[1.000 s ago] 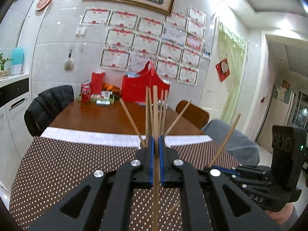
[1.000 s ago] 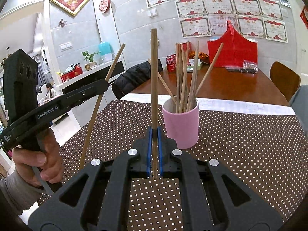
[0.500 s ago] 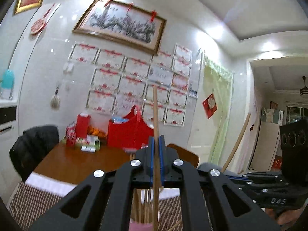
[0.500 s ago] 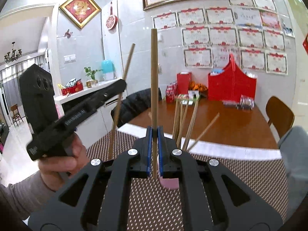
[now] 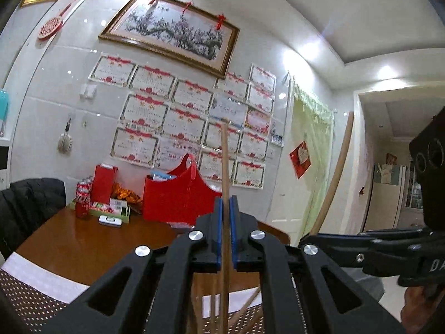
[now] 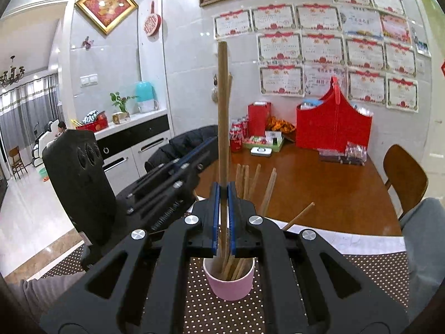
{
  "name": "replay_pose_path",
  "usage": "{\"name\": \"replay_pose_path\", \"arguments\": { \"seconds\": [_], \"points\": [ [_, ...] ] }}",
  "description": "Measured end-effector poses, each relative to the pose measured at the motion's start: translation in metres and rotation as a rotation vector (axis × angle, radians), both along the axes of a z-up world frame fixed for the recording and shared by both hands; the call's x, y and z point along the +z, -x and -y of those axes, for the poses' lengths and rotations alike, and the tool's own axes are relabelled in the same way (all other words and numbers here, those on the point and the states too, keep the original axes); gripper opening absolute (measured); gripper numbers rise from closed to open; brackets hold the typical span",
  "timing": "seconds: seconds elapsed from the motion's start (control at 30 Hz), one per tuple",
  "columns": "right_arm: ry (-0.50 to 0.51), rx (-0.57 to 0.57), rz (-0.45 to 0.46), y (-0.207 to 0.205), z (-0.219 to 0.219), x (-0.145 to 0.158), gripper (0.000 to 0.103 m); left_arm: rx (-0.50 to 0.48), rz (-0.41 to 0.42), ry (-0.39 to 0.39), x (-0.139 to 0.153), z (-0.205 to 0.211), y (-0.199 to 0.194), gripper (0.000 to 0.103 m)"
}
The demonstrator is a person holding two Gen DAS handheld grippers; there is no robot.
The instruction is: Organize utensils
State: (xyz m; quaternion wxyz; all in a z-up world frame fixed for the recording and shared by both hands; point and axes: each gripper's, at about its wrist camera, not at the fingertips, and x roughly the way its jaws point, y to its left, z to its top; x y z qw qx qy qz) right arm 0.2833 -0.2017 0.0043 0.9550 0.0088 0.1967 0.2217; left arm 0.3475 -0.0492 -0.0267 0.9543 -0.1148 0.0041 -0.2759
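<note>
L gripper (image 5: 225,208) had its jaws clenched on a single wooden chopstick (image 5: 224,164), held upright w/ the top end well above the blue pads (image 5: 219,222) and the lower part running down between the arms. R gripper (image 6: 221,194) likewise gripped its own chopstick (image 6: 222,111), also upright, jaws closed tight on the shaft. In the R wrist view the pink cup (image 6: 230,284) stood on the dotted brown placemat (image 6: 222,314) directly below the R jaws, w/ a bundle of chopsticks (image 6: 250,181) inside, tops fanning out past the gripper; one leaned far to the right. Lower end of the R-held stick appeared to reach into the cup mouth, though contact w/ the bottom couldn't be told. L gripper body showed in the R view just to the left, near the cup, held by a hand in a grey sleeve. In the L view the cup itself was hidden behind the gripper; only a few stick shafts showed below the jaws.

Bkgd: wooden desk (image 6: 319,189) beyond the placemat carried a red bag (image 6: 331,128), red cans (image 6: 236,136) and snack boxes. A black jacket (image 5: 27,200) hung over a chair at the desk's left. Certificates (image 5: 167,117) and a framed painting (image 5: 169,33) covered the wall.
</note>
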Motion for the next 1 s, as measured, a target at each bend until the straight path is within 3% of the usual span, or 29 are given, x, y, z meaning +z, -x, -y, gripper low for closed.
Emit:
{"name": "replay_pose_path", "arguments": {
  "seconds": [0.23,0.27,0.3,0.33,0.37,0.4,0.43,0.5,0.6,0.77,1.0],
  "points": [
    [0.005,-0.010,-0.098,-0.033,-0.002,-0.038,0.006,0.062,-0.075,-0.030,-0.041,-0.003,-0.028,0.008],
    [-0.009,-0.014,-0.117,-0.037,0.000,-0.042,0.007,0.070,-0.100,-0.036,-0.046,-0.005,-0.031,0.015],
    [-0.036,-0.014,-0.141,-0.042,0.003,-0.046,0.008,0.075,-0.119,-0.038,-0.049,-0.008,-0.032,0.048],
    [-0.060,-0.019,-0.163,-0.045,0.008,-0.048,0.018,0.091,-0.139,-0.032,-0.051,-0.014,-0.031,0.071],
    [-0.081,-0.026,-0.175,-0.045,0.012,-0.050,0.031,0.107,-0.139,-0.019,-0.051,-0.019,-0.028,0.077],
    [-0.107,-0.040,-0.171,-0.043,0.017,-0.049,0.078,0.130,-0.132,-0.007,-0.048,-0.026,-0.021,0.081],
    [-0.132,-0.055,-0.150,-0.038,0.022,-0.046,0.097,0.131,-0.128,-0.009,-0.046,-0.029,-0.017,0.082],
    [-0.169,-0.081,-0.087,-0.024,0.032,-0.038,0.097,0.149,-0.135,-0.039,-0.037,-0.034,-0.007,0.086],
    [-0.200,-0.111,-0.068,-0.011,0.042,-0.028,0.097,0.186,-0.130,-0.087,-0.019,-0.040,0.014,0.091],
    [-0.228,-0.157,-0.027,0.015,0.051,-0.015,0.097,0.205,-0.114,-0.097,0.008,-0.056,0.055,0.095],
    [-0.203,-0.210,0.045,0.063,0.052,0.004,0.097,0.277,-0.127,-0.179,0.040,-0.064,0.104,0.099]
  ]
}}
